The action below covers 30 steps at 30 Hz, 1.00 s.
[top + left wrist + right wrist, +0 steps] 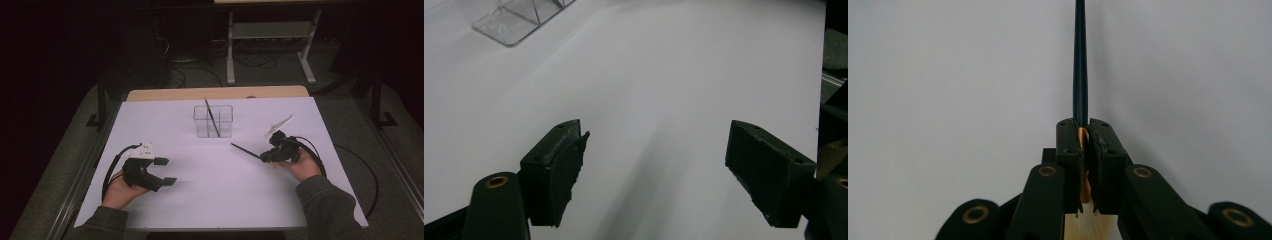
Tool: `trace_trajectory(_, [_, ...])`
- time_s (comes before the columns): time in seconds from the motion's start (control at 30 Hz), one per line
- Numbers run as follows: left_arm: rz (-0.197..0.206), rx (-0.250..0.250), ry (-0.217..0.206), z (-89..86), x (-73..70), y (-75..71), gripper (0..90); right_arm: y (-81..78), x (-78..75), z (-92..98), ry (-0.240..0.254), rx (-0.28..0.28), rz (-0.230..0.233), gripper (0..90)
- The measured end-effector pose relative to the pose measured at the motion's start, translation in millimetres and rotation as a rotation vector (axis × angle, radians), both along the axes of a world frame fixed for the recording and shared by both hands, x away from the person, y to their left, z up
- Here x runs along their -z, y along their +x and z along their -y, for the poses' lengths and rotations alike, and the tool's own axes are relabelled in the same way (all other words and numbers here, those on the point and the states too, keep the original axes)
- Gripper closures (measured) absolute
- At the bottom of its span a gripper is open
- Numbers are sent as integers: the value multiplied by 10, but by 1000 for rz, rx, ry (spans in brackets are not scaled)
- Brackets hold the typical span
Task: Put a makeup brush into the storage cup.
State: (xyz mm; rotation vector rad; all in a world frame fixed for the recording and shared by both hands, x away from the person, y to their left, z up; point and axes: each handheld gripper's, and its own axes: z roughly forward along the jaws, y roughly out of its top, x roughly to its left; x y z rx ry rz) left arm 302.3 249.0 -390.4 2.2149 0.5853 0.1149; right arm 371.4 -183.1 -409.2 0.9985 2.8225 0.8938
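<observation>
Black and thin, the brush [1080, 65] pinched in the right gripper [1087, 131] could pivot and miss the clear holder [213, 121], while the left gripper [654, 170] rests spread.

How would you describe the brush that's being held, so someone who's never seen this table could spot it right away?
Start at the white table and find the clear plastic holder near its far middle. Go toward the person's right hand, where the right tongs are shut on a thin dark paintbrush. Unlike the other brush, which stands leaning in the holder, this one juts out low over the table, handle pointing toward the holder.
</observation>
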Motion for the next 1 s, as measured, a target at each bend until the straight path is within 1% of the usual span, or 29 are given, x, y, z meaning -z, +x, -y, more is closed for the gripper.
trace_trajectory(0.07, [0, -1, -3, 1, 0, 0, 226, -9, -20, -15, 2, -7, 1, 835])
trace_trajectory(0.1, [0, -1, -3, -1, -2, 0, 226, -24, -58, -42, 12, -23, 4, 835])
trace_trajectory(0.17, [-2, -1, -2, 2, -5, -4, 226, -38, -92, -66, 20, -39, 10, 835])
trace_trajectory(0.33, [0, 1, -3, 7, -13, -8, 226, -83, -157, -126, 26, -67, 13, 835])
trace_trajectory(0.43, [3, 2, -6, 17, -17, -12, 228, -96, -185, -154, 26, -82, 14, 835])
trace_trajectory(0.47, [5, 4, -3, 19, -22, -13, 228, -103, -210, -182, 19, -98, 28, 835])
trace_trajectory(0.57, [4, 5, -4, 21, -25, -14, 229, -121, -240, -227, 14, -114, 22, 835])
trace_trajectory(0.6, [6, 7, -3, 20, -26, -13, 229, -121, -240, -227, 14, -114, 22, 835])
trace_trajectory(0.63, [6, 7, -7, 24, -27, -14, 230, -122, -242, -252, 14, -135, 30, 835])
trace_trajectory(0.73, [9, 9, -6, 27, -29, -12, 230, -132, -243, -280, 14, -145, 28, 835])
trace_trajectory(0.77, [9, 9, -6, 31, -31, -14, 230, -141, -238, -312, 16, -161, 25, 835])
trace_trajectory(0.83, [10, 11, -6, 38, -32, -14, 230, -146, -239, -326, 14, -165, 23, 835])
trace_trajectory(0.9, [9, 13, -5, 45, -35, -15, 230, -155, -243, -367, 22, -182, 25, 835])
trace_trajectory(0.93, [7, 13, -4, 47, -37, -16, 231, -166, -250, -382, 21, -180, 19, 835])
trace_trajectory(1.0, [7, 12, -4, 49, -38, -17, 231, -169, -260, -410, 22, -200, 25, 835])
